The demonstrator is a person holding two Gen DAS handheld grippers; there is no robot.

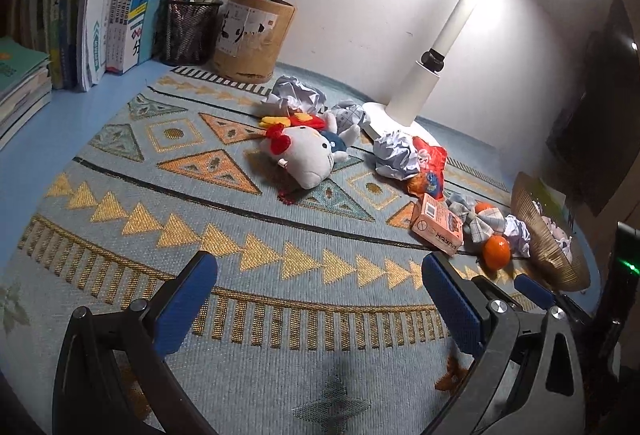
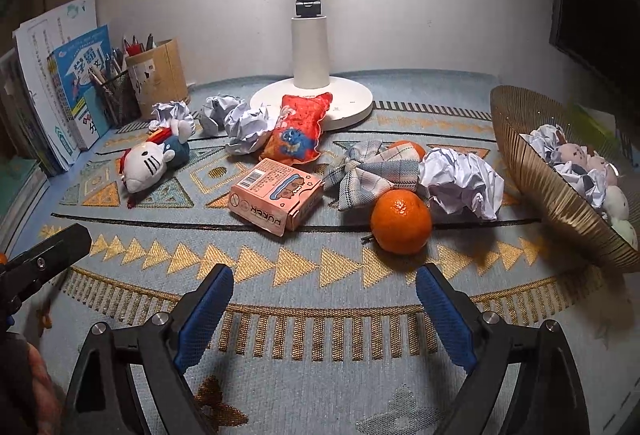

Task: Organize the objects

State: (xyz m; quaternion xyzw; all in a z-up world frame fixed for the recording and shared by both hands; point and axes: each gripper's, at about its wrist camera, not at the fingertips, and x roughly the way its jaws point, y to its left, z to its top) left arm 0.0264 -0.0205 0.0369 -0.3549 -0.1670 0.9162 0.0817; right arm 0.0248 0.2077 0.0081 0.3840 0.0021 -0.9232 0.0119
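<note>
Clutter sits across the back half of the mat (image 2: 280, 299): nearest the right claw (image 2: 324, 291) is an orange (image 2: 401, 221), w/ a paper ball (image 2: 460, 183) touching it on the right and a plaid bow (image 2: 368, 171) just behind. Pink box (image 2: 276, 197) lies flat, printing upside down to the cam; reads approx "PUKKEN", plus a barcode and a no-symbol. Red snack bag (image 2: 298, 129) leans on the lamp base (image 2: 352, 103); more paper balls beside it. Cat plush (image 2: 150, 165) lies on its side toward the books (image 2: 76, 91). Basket (image 2: 532, 163) at right is tilted toward the mess and already holds paper balls and small plush, so prob. it's the collection spot, which explains why both claws face the pile. Right claw: jaws wide, holding nothing, low over the mat, roughly lined up short of the orange. Left claw (image 1: 320, 291): also wide, nothing held, over bare mat, well apart from the pile. Blue book cover shows "学霸". Pens stand in a mesh cup (image 1: 188, 31) and a bamboo pot (image 1: 250, 39).
</note>
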